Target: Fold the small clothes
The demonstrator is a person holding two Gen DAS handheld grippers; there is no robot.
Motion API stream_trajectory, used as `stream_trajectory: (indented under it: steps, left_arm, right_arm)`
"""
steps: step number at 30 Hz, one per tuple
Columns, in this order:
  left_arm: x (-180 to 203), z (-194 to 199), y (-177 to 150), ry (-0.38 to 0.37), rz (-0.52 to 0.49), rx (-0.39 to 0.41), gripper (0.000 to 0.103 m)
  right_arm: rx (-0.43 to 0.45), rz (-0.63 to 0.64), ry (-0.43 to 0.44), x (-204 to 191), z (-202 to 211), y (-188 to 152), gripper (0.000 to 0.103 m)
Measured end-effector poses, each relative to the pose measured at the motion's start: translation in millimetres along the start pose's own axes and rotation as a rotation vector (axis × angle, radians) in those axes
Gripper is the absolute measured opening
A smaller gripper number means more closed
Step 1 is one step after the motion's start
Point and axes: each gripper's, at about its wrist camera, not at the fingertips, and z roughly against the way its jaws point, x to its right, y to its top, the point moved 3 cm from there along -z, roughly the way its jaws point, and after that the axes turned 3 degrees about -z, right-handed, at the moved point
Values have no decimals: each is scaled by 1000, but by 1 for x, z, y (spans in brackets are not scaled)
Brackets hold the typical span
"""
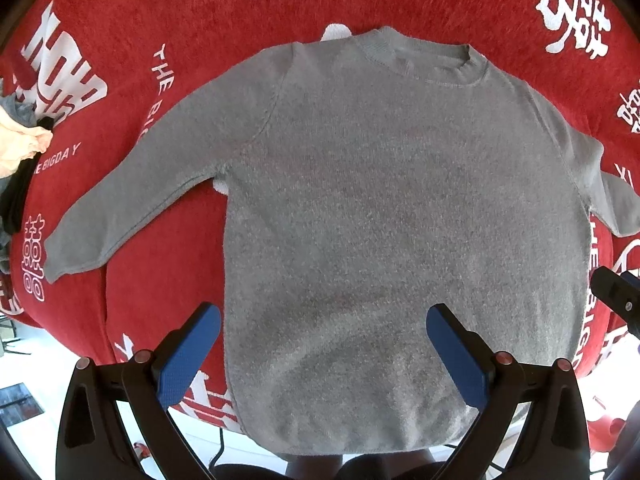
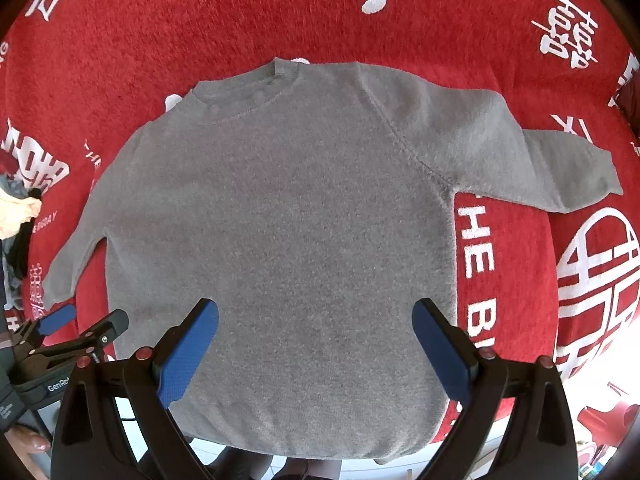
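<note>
A small grey sweater [image 1: 392, 208] [image 2: 280, 232] lies flat and face up on a red blanket, collar away from me, both sleeves spread out to the sides. Its hem hangs over the near edge of the blanket. My left gripper [image 1: 324, 316] hovers open above the lower left part of the sweater, nothing between its blue pads [image 1: 188, 356]. Above the lower middle of the sweater my right gripper [image 2: 316, 312] is open too and holds nothing. The left gripper [image 2: 80, 324] also shows at the left edge of the right wrist view.
The red blanket [image 1: 200, 12] [image 2: 508, 264] with white lettering covers the whole work surface. A pile of other clothes [image 1: 16, 148] [image 2: 16, 216], cream, black and grey, sits at the far left. White floor shows below the near edge [image 1: 24, 364].
</note>
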Motion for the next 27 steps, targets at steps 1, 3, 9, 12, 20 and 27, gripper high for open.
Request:
stream_trajectory:
  steps: [1,3,9,12,20,27]
  left_arm:
    - [0,0,0,1,1,0,103]
    - [0,0,0,1,1,-2,103]
    - [1,0,0,3,4,-6,103]
    - [2,0,-1,4,1,-7,103]
    - [6,0,-5,2,0,-7,103]
    - [8,1,-6,2,6,-6,103]
  right_arm:
    - [1,0,0,0,0,0,99]
    - [1,0,1,1,0,-1,99]
    - [1,-4,1,2,-1,-2,99]
    - [0,-2,3,3,-1,-2,99]
    - [-4,0,5,4,-1,-2,99]
    - [-6,2,13,5,-1,-3,99]
